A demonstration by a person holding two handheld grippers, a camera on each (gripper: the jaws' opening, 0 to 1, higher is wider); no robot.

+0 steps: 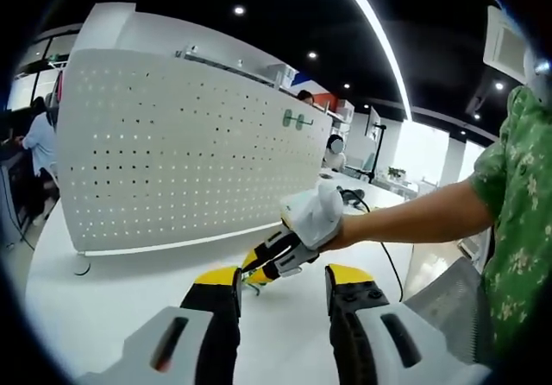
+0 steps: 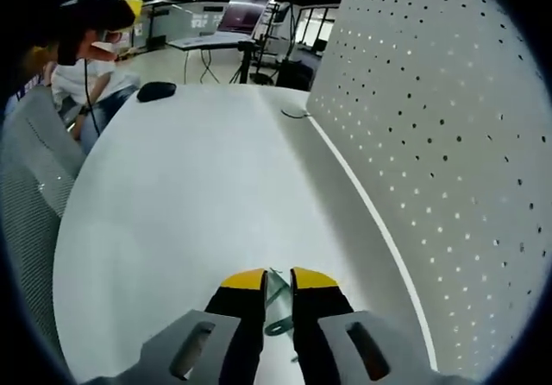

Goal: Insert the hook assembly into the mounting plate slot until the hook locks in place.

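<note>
A white perforated mounting plate stands upright on the white table; in the right gripper view it is the wall at the right. Two pale green hooks hang near its top far end. My right gripper, held by a gloved hand, is low over the table in front of the plate. It is shut on a small translucent green hook assembly. My left gripper is open with nothing between its jaws, just short of the right gripper.
A person's bare forearm and green patterned sleeve reach in from the right, above a grey mesh chair. A black object and a thin cable lie on the far tabletop. Other people sit in the background.
</note>
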